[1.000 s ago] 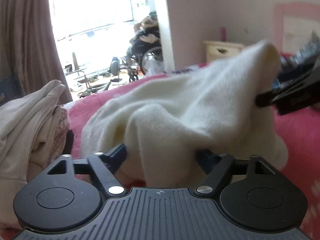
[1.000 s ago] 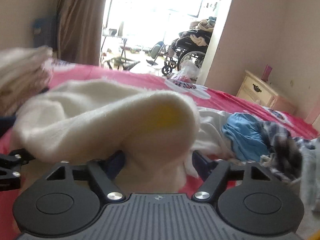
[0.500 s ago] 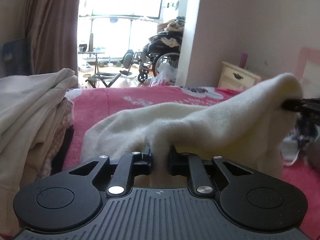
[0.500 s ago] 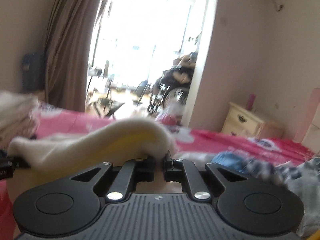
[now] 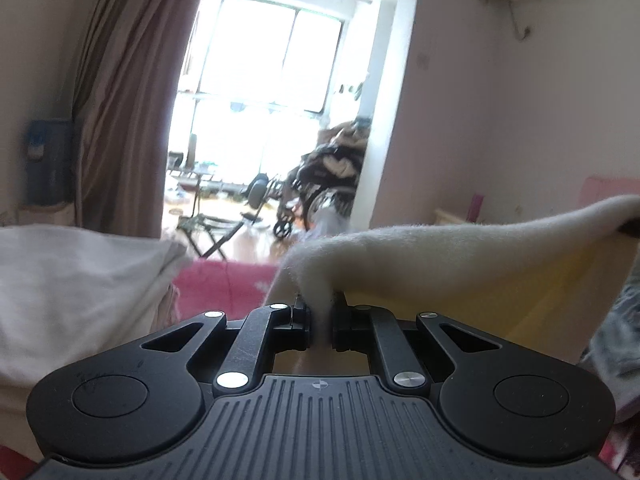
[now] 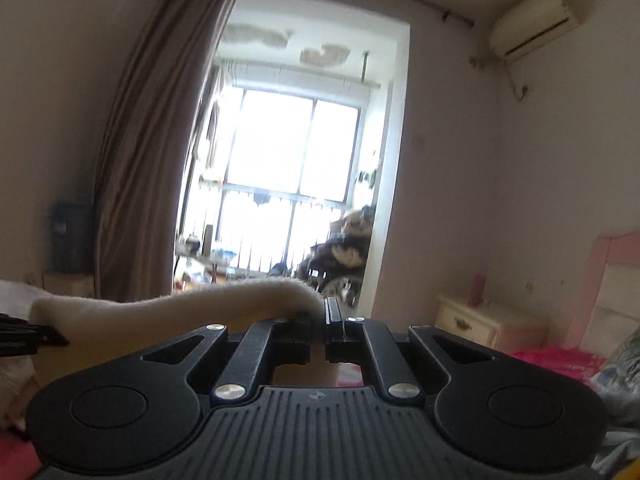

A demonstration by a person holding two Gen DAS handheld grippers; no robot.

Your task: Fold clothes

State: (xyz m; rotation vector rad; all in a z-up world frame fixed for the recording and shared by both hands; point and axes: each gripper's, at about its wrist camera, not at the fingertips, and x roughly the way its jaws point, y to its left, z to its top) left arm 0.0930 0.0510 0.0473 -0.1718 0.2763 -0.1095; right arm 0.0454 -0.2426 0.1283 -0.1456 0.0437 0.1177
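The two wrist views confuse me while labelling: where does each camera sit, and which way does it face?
Left wrist: sits on the left gripper, facing the window; its fingers pinch the cream garment.
Right wrist: sits on the right gripper, facing the same window; its fingers pinch the garment's other end.
Shared: garment, window, curtain, wheelchair.

- The left wrist camera is sitting low, right behind its jaws, looking across the pink bed (image 5: 224, 288) toward the bright window (image 5: 276, 80).
- The right wrist camera is looking higher, toward that window (image 6: 292, 152).
- Both are seeing the curtain (image 5: 128, 100) and wheelchair (image 6: 340, 256).
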